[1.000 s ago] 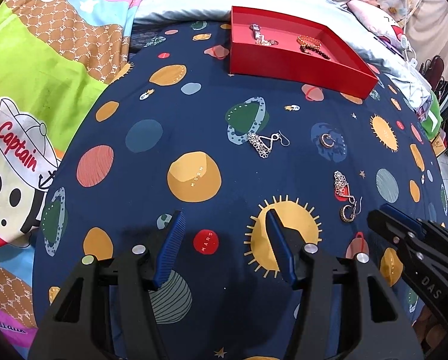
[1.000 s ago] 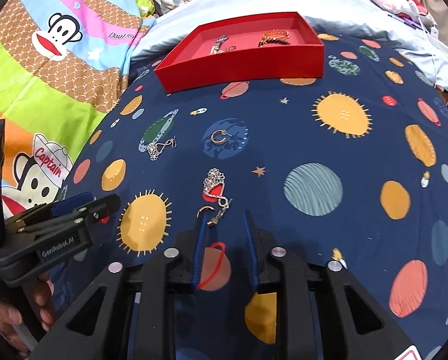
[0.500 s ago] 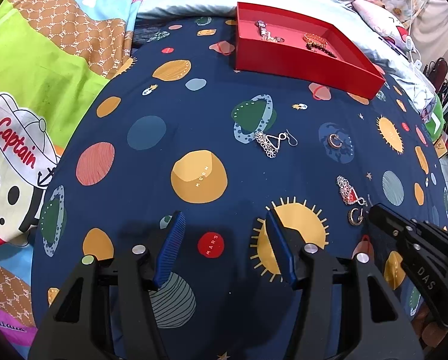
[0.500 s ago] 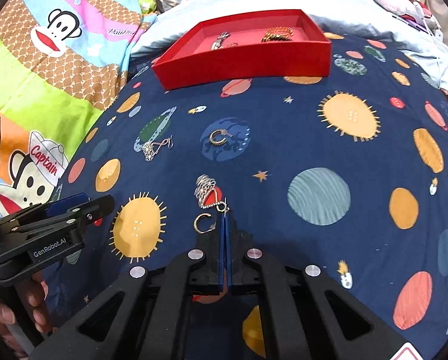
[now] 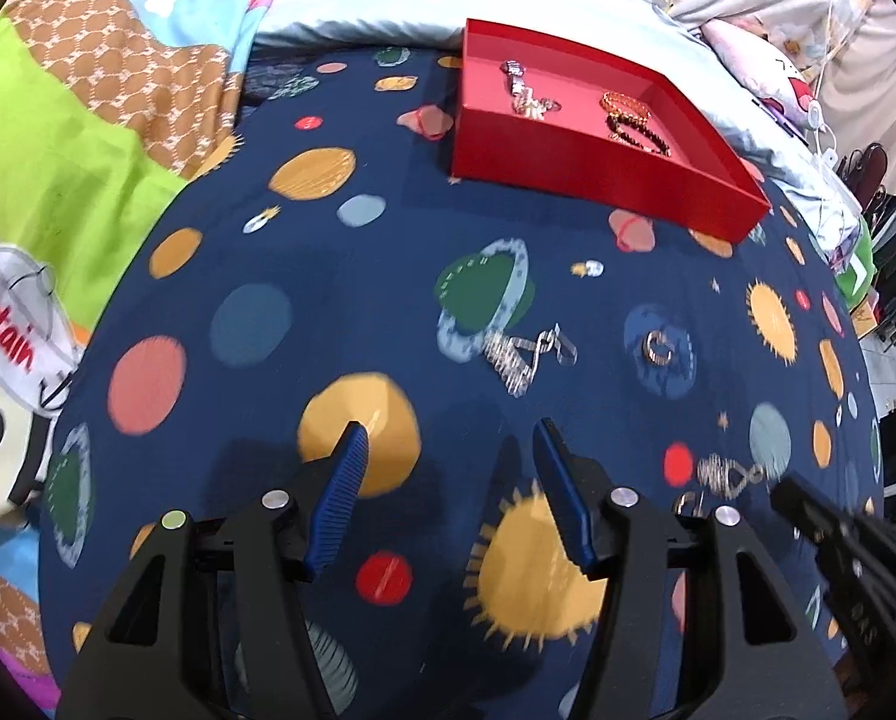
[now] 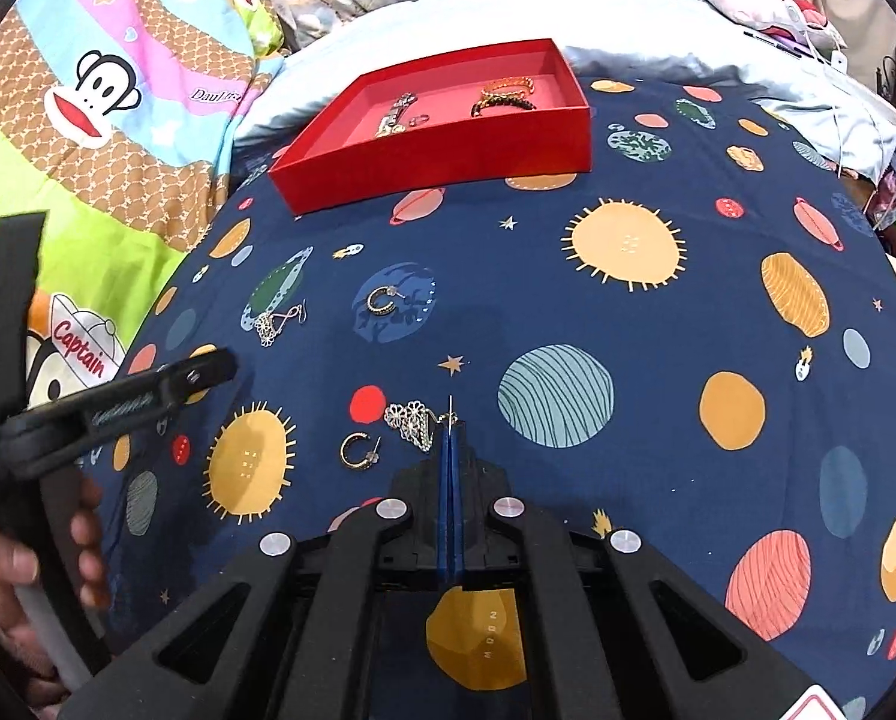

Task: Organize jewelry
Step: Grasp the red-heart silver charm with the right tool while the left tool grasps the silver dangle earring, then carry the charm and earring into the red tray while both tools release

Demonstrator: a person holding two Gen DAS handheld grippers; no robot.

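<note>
A red tray (image 6: 442,150) sits at the far end of a dark blue planet-print sheet (image 6: 658,324) on a bed, and it serves as the landmark here. Inside the tray lie a silver piece (image 6: 397,114) toward its left and a gold-and-dark bracelet (image 6: 505,97) toward its right.

On the sheet nearer the cameras than the tray lie 4 loose pieces. A silver filigree earring (image 6: 274,321) rests just in front of the tray's left end, on the rim of a green ringed planet. A small gold hoop (image 6: 382,300) lies to its right, on a blue planet, also in front of the tray. Much farther from the tray, a second filigree earring (image 6: 415,423) and a second gold hoop (image 6: 358,450) lie close together.

The right tongs (image 6: 451,438) are clenched, their blue pads pressed flat together, with the thin hook wire of the second filigree earring pinched at their tip; the earring's body lies on the sheet just left of the tip.

The left tongs (image 5: 448,438) stand released, nothing between their blue pads, hovering over the sheet well in front of the tray, near an orange planet. A hand (image 6: 22,576) holds their grip.
</note>
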